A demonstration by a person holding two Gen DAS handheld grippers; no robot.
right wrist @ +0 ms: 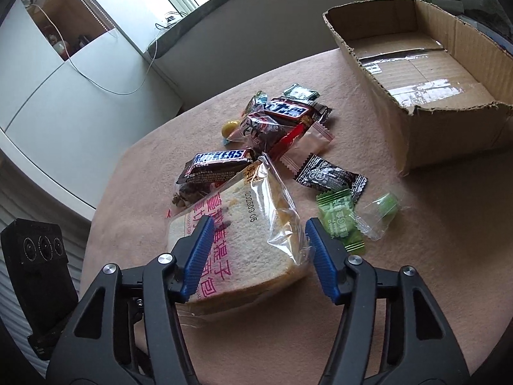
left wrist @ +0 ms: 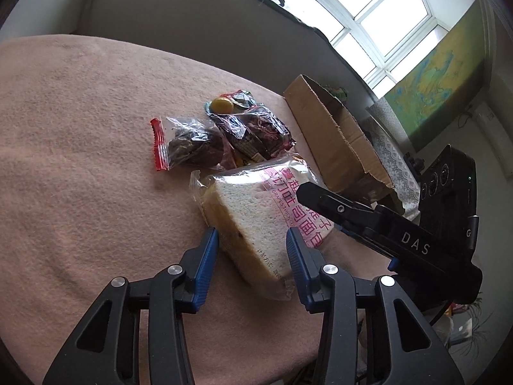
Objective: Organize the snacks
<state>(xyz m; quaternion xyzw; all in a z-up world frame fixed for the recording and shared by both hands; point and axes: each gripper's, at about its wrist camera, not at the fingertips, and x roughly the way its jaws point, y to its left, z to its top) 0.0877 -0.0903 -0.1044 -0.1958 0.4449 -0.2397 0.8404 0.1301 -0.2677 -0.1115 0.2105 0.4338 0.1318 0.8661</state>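
Left wrist view: the left gripper straddles the near corner of a wrapped bread slice lying on the pink-covered counter. Its blue pads stand just beside the slice on either side; whether they press on the wrapper I cannot tell. Beyond the bread lie a clear bag with a red edge and a dark candy wrapper, with a cardboard box to the right. The right gripper reaches over the bread from the right.

Right wrist view: the right gripper is open around the same bread slice, gaps showing beside both pads. A Snickers bar, green candies and the box lie further off.
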